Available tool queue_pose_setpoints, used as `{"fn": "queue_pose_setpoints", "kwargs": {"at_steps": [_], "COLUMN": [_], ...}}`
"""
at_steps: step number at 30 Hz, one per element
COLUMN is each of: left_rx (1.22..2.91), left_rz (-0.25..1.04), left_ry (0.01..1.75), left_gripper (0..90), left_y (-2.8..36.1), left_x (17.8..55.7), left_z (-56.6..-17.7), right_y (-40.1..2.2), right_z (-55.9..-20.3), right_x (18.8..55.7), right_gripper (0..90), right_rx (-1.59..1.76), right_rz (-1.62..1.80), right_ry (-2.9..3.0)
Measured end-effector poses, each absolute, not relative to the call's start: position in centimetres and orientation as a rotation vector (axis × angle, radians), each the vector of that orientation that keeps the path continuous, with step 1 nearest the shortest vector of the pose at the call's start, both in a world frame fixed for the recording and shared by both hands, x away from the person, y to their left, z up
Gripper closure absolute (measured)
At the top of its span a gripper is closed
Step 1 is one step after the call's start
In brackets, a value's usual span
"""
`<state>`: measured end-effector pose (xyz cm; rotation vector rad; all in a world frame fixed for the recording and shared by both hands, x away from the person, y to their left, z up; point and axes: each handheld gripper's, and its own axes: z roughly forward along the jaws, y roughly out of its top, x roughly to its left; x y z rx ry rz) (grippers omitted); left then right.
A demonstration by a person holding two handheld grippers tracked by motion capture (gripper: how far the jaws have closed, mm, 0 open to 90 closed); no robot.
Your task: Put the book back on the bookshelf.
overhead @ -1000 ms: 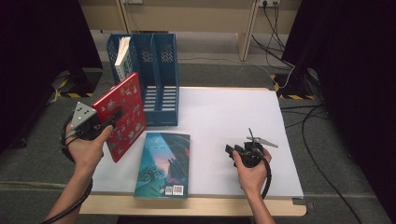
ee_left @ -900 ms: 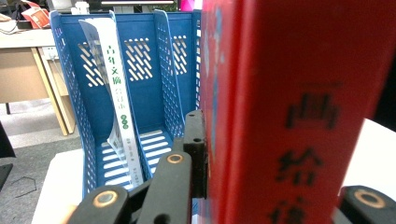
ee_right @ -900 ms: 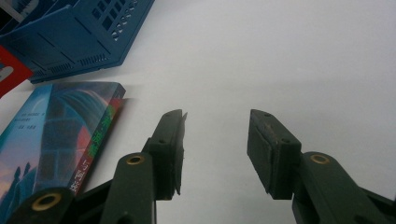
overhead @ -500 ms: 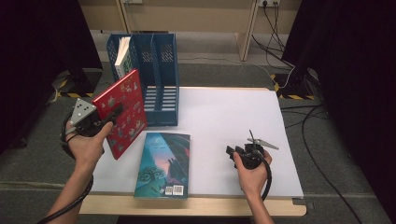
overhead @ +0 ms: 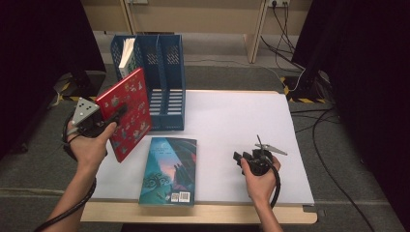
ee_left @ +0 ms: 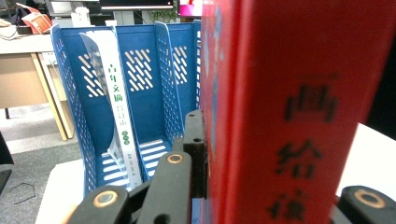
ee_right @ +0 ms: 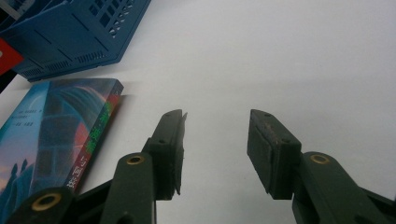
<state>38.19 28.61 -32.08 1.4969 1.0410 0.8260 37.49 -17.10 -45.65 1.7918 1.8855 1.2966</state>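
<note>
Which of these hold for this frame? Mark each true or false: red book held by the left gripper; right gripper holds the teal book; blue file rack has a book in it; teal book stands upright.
1. The left gripper is clamped on the red book. True.
2. The right gripper holds the teal book. False: its jaws stand open over bare table.
3. The blue file rack holds a white book. True.
4. The teal book stands upright. False: it lies flat.
</note>
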Motion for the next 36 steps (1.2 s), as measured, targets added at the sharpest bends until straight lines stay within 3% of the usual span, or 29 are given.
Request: {"fn": "queue_pose_setpoints", "kwargs": {"at_steps": [36], "left_rx": [1.471], "left_rz": [0.828], "left_ry": [1.042], "left_gripper": [78.9], "left_y": [27.4], "left_x": [41.8], "left_z": [-28.9], "right_y": [-17.4], "right_z": [-46.1], "right_x": [37.7], "right_gripper": [55.7], "right_rx": [1.794], "right_rz": [1.255], "right_ry": [1.868]}}
